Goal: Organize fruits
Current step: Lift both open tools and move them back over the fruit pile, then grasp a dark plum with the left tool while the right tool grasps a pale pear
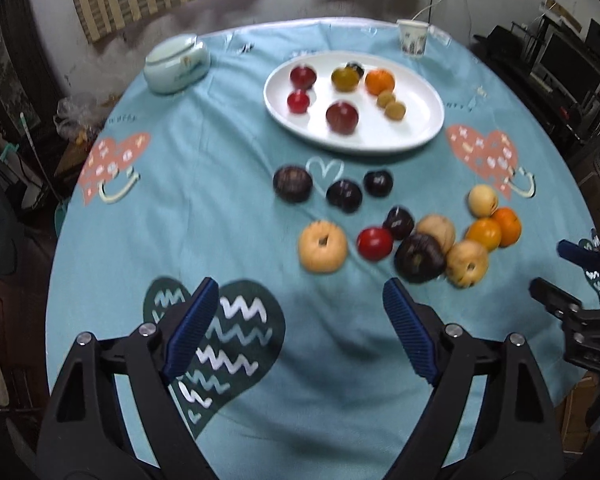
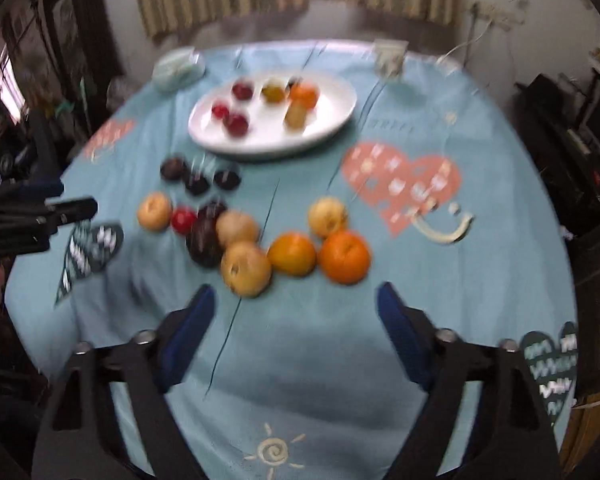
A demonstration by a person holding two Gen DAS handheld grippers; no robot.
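Plate [image 1: 352, 142] holding eight fruits, eleven fruits loose on tablecloth [image 1: 180, 220], both grippers' fingers apart, empty.

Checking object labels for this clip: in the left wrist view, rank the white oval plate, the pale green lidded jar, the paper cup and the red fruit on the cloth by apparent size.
1. white oval plate
2. pale green lidded jar
3. The paper cup and the red fruit on the cloth look alike; the cup stands farther away, so their order is unsure.

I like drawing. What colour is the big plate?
White plate, clearest in the left wrist view.
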